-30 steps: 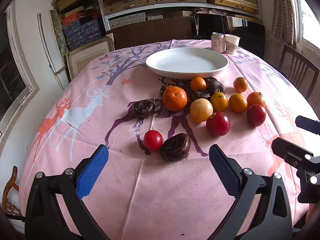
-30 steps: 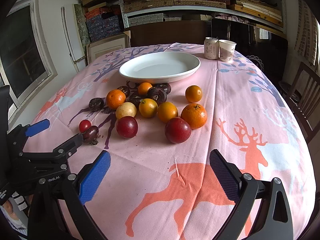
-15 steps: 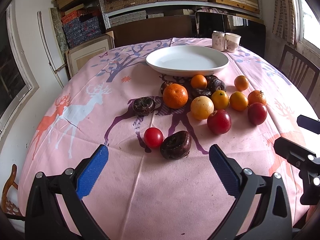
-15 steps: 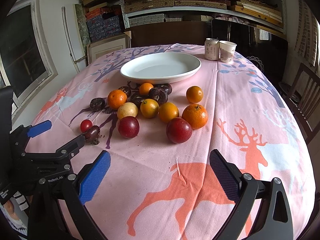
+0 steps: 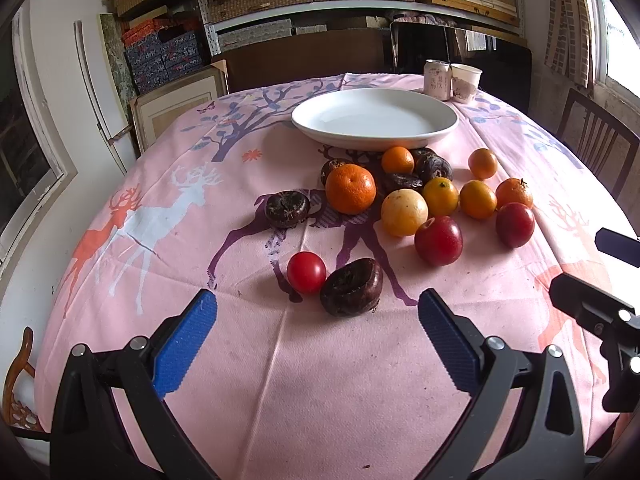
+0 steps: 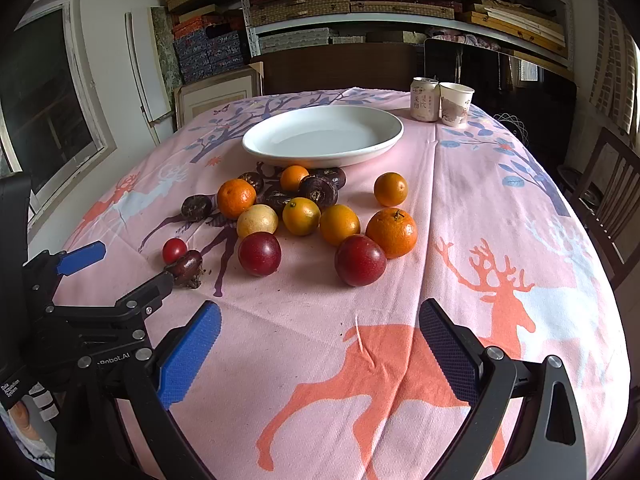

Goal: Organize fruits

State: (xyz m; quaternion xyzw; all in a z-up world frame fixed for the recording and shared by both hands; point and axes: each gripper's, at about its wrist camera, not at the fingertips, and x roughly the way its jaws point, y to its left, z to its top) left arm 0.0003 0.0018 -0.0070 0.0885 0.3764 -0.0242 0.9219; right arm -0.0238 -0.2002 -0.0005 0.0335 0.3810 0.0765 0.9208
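Fingers of the left gripper [image 5: 318, 338] stand wide apart and hold nothing, hovering low over the near edge of the bench [image 5: 320, 400], which is covered with a pink deer-print cloth. At about 12 o'clock just beyond the blue pads [image 5: 184, 344] lie a small red tomato [image 5: 306, 272] and a dark wrinkled fruit [image 5: 352, 286], touching each other. Farther on, at 11 o'clock, another dark fruit [image 5: 287, 208] sits alone, just left of a large orange [image 5: 350, 188]. From there toward 1 o'clock spreads the main cluster: a pale yellow fruit [image 5: 404, 212], a red plum [image 5: 439, 240], small oranges and more dark fruits, with a second red plum [image 5: 515, 224] at the right end. Behind the cluster, at 12 o'clock, stands the empty white plate [image 5: 374, 130], and beyond it, at 1 o'clock, a can [image 5: 437, 79] beside a paper cup [image 5: 465, 82].

Fingers of the right gripper [image 6: 319, 342] are likewise spread open and empty, above an orange deer printed on the cloth. In the right wrist view the nearer red plum [image 6: 360, 260] lies at 12 o'clock, touching a stemmed orange [image 6: 391, 232]; the other plum [image 6: 259, 253] is at 11 o'clock, and the left gripper shows at 9 o'clock with the tomato [image 6: 174, 250] just past its tips. A wooden chair [image 6: 612, 200] stands at 3 o'clock beside the bench.
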